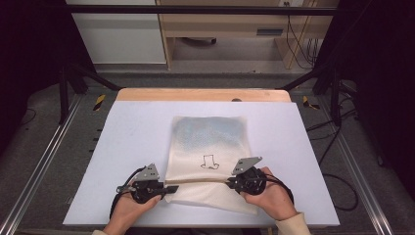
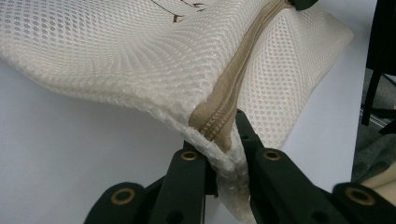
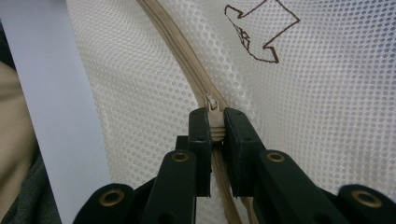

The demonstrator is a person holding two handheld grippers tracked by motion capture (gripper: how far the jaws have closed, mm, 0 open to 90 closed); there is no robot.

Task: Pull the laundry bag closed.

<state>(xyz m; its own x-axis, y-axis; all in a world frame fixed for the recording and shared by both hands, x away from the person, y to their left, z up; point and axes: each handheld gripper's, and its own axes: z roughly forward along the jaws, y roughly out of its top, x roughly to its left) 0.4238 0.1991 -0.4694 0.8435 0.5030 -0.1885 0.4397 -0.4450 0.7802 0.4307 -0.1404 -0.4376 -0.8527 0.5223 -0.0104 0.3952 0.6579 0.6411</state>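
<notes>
A cream mesh bag (image 1: pixel 208 156) is laid flat on the pale worktop (image 1: pixel 122 147), just below the centre of the high view, with a small dark outline drawing (image 1: pixel 210 162) on its upper face. A tan zipper (image 1: pixel 200 180) is seen running across the bag's lower part, from the left tongs (image 1: pixel 169 188) at lower left of centre to the right tongs (image 1: pixel 230 182) at lower right of centre. Each tool is held in a hand (image 1: pixel 128 208) coming in from the bottom edge.

In the left gripper view, the left tongs (image 2: pixel 224 154) are closed on the corner of the mesh bag (image 2: pixel 140 60) where the zipper (image 2: pixel 229 112) ends; the fabric is lifted slightly off the worktop (image 2: pixel 70 154) there.

In the right gripper view, the right tongs (image 3: pixel 215 128) are nearly closed, and the zipper pull (image 3: pixel 213 114) is pinched between the two jaws at the centre of the frame. The drawing (image 3: pixel 261 32) is seen at upper right.
</notes>
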